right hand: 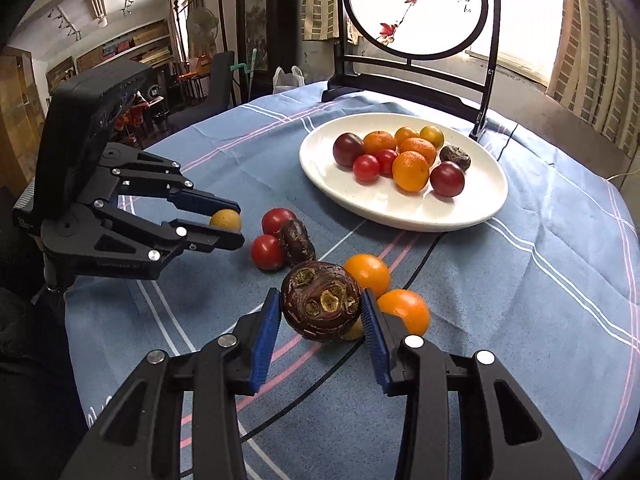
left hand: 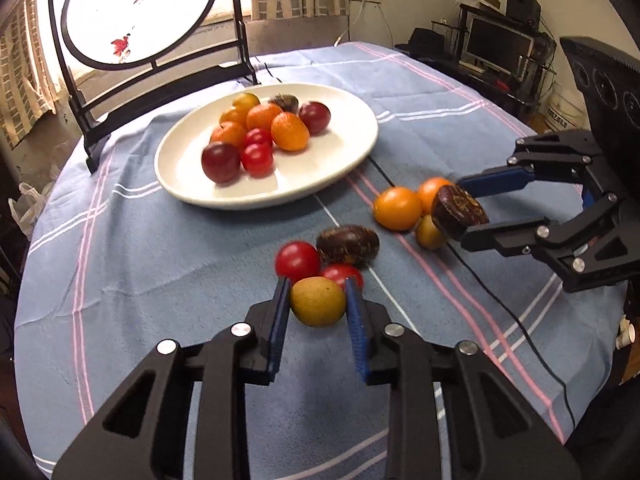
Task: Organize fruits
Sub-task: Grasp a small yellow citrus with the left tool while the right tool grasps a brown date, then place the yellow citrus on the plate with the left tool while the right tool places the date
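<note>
my left hand-held gripper point(left hand: 318, 294) is clamped on a small round yellow-brown fruit point(left hand: 317, 301); both blue pads press its sides. i see it low over the blue striped cloth of the bench point(left hand: 140, 264); whether the fruit touches the cloth i cannot tell. just behind it lie two red cherry tomatoes point(left hand: 297, 261) and a dark brown wrinkled oval fruit point(left hand: 347, 245), close together.

my right hand-held gripper point(right hand: 320, 312) is clamped on a big dark brown round fruit with yellow scars point(right hand: 320, 306), and from the left camera this fruit looks lifted a little above the cloth. beside it are two shiny orange round fruits point(right hand: 367, 274), and a small yellowish one point(left hand: 429, 233) is half hidden under it.

farther back stands the white oval plate point(left hand: 352, 136). on it i see oranges, red tomatoes, dark purple plums and one brown fruit, all in one group. behind the plate is a black wooden stand with a round painted screen point(right hand: 416, 8).
</note>
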{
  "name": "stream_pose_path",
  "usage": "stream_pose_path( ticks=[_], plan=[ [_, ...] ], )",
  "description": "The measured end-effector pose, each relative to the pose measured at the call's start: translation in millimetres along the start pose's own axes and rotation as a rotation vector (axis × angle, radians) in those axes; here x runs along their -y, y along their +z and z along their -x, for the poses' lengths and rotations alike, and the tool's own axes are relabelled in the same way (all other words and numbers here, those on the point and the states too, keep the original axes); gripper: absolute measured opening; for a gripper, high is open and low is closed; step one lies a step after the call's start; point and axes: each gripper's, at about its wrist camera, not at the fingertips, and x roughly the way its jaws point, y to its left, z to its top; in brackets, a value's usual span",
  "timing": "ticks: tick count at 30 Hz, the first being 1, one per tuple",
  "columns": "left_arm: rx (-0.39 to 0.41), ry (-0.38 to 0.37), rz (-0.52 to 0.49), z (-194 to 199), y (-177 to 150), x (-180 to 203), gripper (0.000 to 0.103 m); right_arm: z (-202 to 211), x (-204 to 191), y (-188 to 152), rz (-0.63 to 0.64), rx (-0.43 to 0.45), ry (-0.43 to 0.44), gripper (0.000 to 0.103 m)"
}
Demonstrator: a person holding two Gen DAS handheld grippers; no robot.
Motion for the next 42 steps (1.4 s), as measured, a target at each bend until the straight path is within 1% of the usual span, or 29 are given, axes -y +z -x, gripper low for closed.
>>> stream_pose_path(
  ticks=[3, 7, 9, 13, 17, 22, 26, 30, 35, 37, 42],
  plan=[
    [0.065, 0.068, 0.014, 8.1, 23.6, -8.3, 0.027, 9.8, 4.7, 13.7, -0.001, 0.050, -0.020, 0.041],
    [0.139, 0.121, 0.042, 14.1, 59.9, -20.6, 0.027, 25.7, 18.0, 42.9, -0.015, 0.145, -0.053, 0.041],
    [0.163, 0.147, 0.051, 11.1, 80.4, -26.2, 0.027, 30.8, 27.1, 59.7, -0.031, 0.190, -0.072, 0.041],
    [0.188, 0.190, 0.081, -3.6, 114.4, -36.4, 0.027, 33.3, 47.2, 90.4, -0.068, 0.264, -0.090, 0.041],
    [0.191, 0.209, 0.112, -23.2, 134.3, -45.2, 0.027, 24.1, 68.1, 112.3, -0.108, 0.302, -0.077, 0.041],
    [0.186, 0.240, 0.149, -47.0, 142.5, -55.8, 0.027, 2.9, 91.7, 127.9, -0.162, 0.310, -0.075, 0.041],
    [0.167, 0.217, 0.194, -62.2, 139.9, -63.2, 0.027, -15.8, 101.2, 132.9, -0.193, 0.306, -0.063, 0.041],
    [0.139, 0.238, 0.168, -74.7, 135.3, -61.3, 0.027, -30.3, 101.4, 129.9, -0.204, 0.302, -0.042, 0.041],
    [0.126, 0.256, 0.162, -80.9, 133.5, -61.7, 0.027, -48.0, 102.1, 126.5, -0.200, 0.254, -0.053, 0.041],
    [0.125, 0.257, 0.162, -81.1, 133.5, -61.4, 0.027, -51.8, 104.1, 125.6, -0.204, 0.246, -0.071, 0.041],
    [0.124, 0.267, 0.155, -82.5, 132.6, -60.4, 0.027, -57.6, 107.9, 123.3, -0.223, 0.233, -0.070, 0.041]
  ],
)
